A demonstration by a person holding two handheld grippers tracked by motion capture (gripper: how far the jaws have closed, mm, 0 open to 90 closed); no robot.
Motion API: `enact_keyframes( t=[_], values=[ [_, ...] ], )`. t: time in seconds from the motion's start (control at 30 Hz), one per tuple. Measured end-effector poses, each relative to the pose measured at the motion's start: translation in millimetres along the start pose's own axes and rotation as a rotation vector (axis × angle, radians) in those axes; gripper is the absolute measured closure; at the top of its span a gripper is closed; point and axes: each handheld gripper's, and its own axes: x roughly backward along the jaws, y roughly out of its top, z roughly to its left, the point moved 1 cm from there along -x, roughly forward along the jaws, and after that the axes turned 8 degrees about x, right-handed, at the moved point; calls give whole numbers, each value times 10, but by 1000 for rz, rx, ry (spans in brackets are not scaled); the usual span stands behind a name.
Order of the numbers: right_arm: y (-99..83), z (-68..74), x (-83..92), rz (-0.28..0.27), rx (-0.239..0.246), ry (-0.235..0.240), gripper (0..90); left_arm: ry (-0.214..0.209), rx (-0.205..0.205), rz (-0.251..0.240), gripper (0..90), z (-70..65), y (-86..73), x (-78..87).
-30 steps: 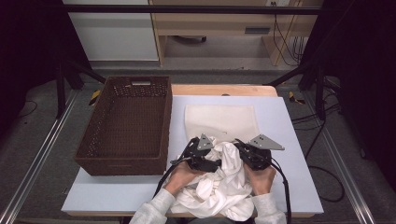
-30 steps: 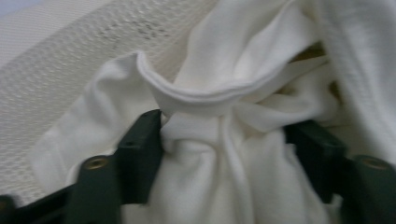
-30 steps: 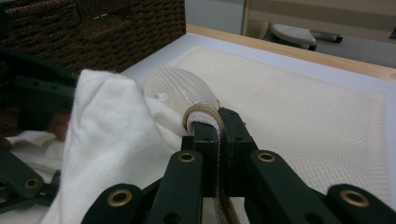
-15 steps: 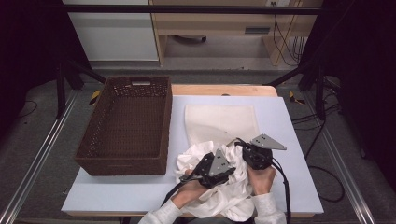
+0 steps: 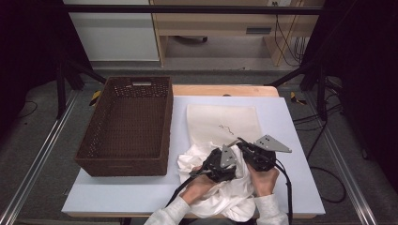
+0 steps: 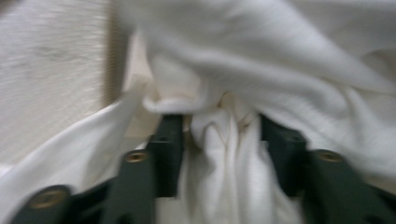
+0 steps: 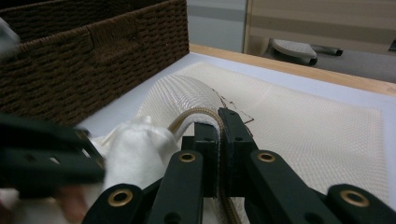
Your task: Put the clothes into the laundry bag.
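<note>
Two grippers work close together at the near edge of the white table (image 5: 291,122), both buried in a crumpled white garment (image 5: 220,201) that lies bunched in front of the person. The left gripper (image 5: 224,158) sits on top of the heap in the high view, the hand (image 5: 199,183) behind it resting on the cloth. In the left gripper view its jaws stand partly apart with a fold of the white garment (image 6: 224,140) bunched between them; they have just been opening, and the blur makes it hard to tell whether the pads press on the fold. The right gripper (image 5: 244,146) lies just beside the left one, nearer the table's right side, and its jaws are together, clamped on the beige rim of a cream mesh bag (image 7: 299,116). In the right gripper view that rim arches up over the jaw tips, so the near edge of the bag is lifted while the rest lies flat on the table beyond. The white garment (image 7: 135,140) is piled against the lifted rim, just left of the jaws in that view. In the high view the mesh bag (image 5: 223,123) stretches away from the grippers toward the far edge. A dark brown woven basket (image 5: 126,154) stands on the left part of the table, near the heap.
</note>
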Motion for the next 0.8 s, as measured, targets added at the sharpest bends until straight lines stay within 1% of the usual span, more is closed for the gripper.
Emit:
enact_keyframes(
  t=[0.03,0.07,0.1,0.13,0.17,0.2,0.23,0.27,0.3,0.37,0.43,0.47,0.5,0.53,0.57,0.6,0.63,0.67,0.7,0.73,0.8],
  values=[
    [-8,-7,-4,1,0,-3,868,-13,20,-16,403,22,-2,97],
    [-17,-17,2,5,0,-5,868,-17,19,-23,353,40,-8,185],
    [-21,-25,4,3,-3,-6,868,-17,18,-28,324,52,-16,253],
    [-24,-29,6,5,-5,-6,868,-8,14,-32,288,66,-31,340],
    [-29,-30,5,8,-3,-8,868,14,2,-34,266,88,-60,437],
    [-31,-24,0,13,-2,-12,868,23,-6,-32,263,107,-83,483],
    [-35,-12,-13,16,1,-9,868,36,10,-32,254,180,-156,536],
    [-35,-12,-13,16,1,-9,868,36,10,-32,244,180,-156,536],
    [-37,5,-30,23,2,-6,868,37,25,-21,228,224,-191,520],
    [-45,15,-44,31,12,-8,868,15,79,30,211,310,-268,398],
    [-52,18,-55,36,15,-8,868,9,95,56,217,347,-332,271],
    [-52,18,-55,36,15,-8,868,-11,132,69,217,366,-361,207],
    [-60,28,-71,43,19,-6,868,-18,147,71,297,370,-368,190],
    [-60,28,-71,43,19,-6,868,-20,141,65,297,358,-366,198],
    [-63,27,-77,44,21,-7,868,-17,126,56,493,345,-363,215],
    [-63,27,-77,44,21,-7,868,-8,101,42,493,318,-361,240],
    [-67,25,-82,44,16,-7,868,7,77,34,643,286,-358,263],
    [-67,25,-82,44,16,-7,868,25,59,17,643,244,-349,296],
    [-72,27,-83,46,20,-10,868,32,54,2,669,217,-335,335],
    [-73,30,-82,48,17,-11,868,31,53,-15,683,201,-319,374],
    [-75,22,-83,46,14,-13,868,15,52,-75,701,154,-261,492]
  ],
)
